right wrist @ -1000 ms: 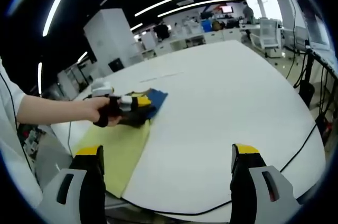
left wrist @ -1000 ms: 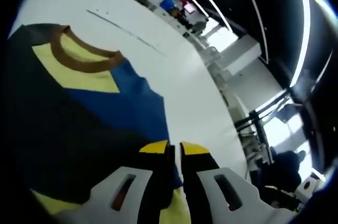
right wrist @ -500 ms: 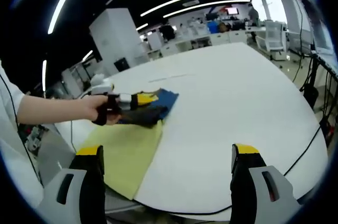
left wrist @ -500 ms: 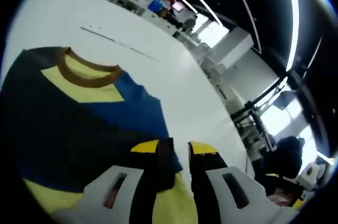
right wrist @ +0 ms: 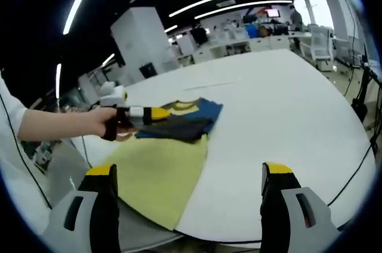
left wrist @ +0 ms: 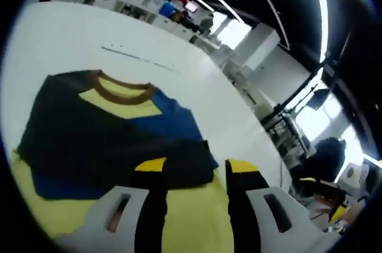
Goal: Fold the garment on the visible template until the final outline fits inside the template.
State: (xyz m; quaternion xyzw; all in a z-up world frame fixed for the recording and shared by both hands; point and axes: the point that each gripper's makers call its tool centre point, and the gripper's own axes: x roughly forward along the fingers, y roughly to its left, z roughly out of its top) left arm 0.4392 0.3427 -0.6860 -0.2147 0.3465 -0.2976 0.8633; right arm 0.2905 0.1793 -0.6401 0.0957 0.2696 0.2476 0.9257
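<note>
The garment [left wrist: 113,139] is black, blue and yellow with a brown collar, and lies folded on the yellow template [left wrist: 197,217] on the white table [left wrist: 71,32]. My left gripper [left wrist: 196,166] is open, its yellow-tipped jaws standing either side of the garment's near folded edge. In the right gripper view the same garment [right wrist: 185,123] rests at the far end of the template [right wrist: 158,172], and a person's hand holds the left gripper [right wrist: 156,114] at its left edge. My right gripper [right wrist: 189,169] hangs wide open over the near table edge, holding nothing.
The round white table [right wrist: 280,104] stretches to the right of the template. A thin seam line [left wrist: 137,57] crosses it beyond the collar. Desks, chairs and people fill the room behind. A dark stand and cables [left wrist: 286,139] sit off the table's right edge.
My left jaws were shut on the garment's edge and have now spread apart, letting it go. The fold lies flat on the template. Both views have drawn back a little.
</note>
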